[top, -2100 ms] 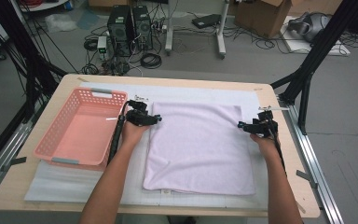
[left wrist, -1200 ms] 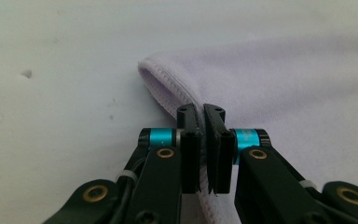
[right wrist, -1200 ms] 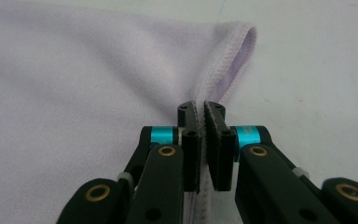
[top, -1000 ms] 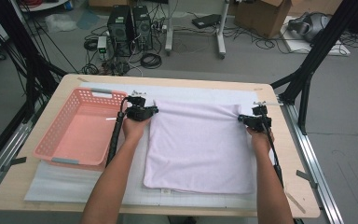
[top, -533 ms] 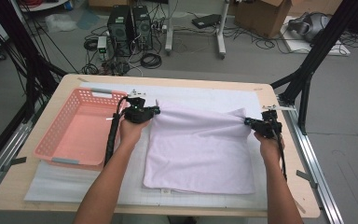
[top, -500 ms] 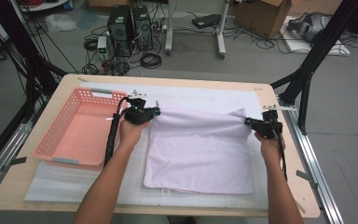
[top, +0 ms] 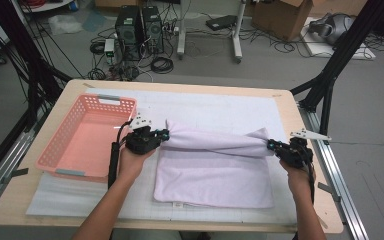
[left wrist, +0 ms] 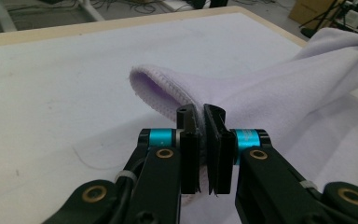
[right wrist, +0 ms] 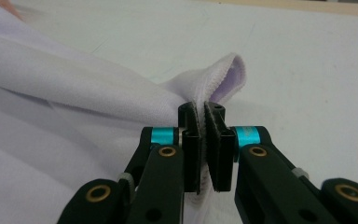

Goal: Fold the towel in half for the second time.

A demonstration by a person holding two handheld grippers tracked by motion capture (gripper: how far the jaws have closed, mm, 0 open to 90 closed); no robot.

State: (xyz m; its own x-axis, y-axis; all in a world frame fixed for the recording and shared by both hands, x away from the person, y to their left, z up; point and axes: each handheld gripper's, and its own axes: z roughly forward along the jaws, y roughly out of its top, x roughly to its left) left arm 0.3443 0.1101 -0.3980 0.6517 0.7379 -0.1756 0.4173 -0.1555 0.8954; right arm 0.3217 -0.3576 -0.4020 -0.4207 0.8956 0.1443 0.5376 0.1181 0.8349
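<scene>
Nearest the person, front table edge: two forearms come in from the bottom of the high view, one hand-held gripper in each hand.
Towel near half: lavender towel [top: 215, 175] lies flat on the white mat [top: 80, 192], small tag at its front hem.
Left hand-held gripper [top: 163, 135]: jaws clamped narrow on the towel's far-left corner; left gripper view [left wrist: 204, 140] shows cloth pinched between the pads, hemmed edge curling up just past them.
Right hand-held gripper [top: 271, 145]: jaws clamped narrow on the far-right corner; right gripper view [right wrist: 203, 140] shows the fabric squeezed between the pads, a folded bit of hem sticking out beyond.
Towel far edge: lifted off the mat, stretched between both grippers as a bunched roll, draping over the flat part.
Towel position: middle-right of the table [top: 50, 210], near but apart from the basket.
Basket: pink plastic basket [top: 60, 150] on the table's left side, just beside the left hand.
Mat far part: bare white sheet behind the towel.
Beyond the table: floor with computer towers [top: 140, 22], tangled cables, cardboard box [top: 280, 12], black frame legs.
</scene>
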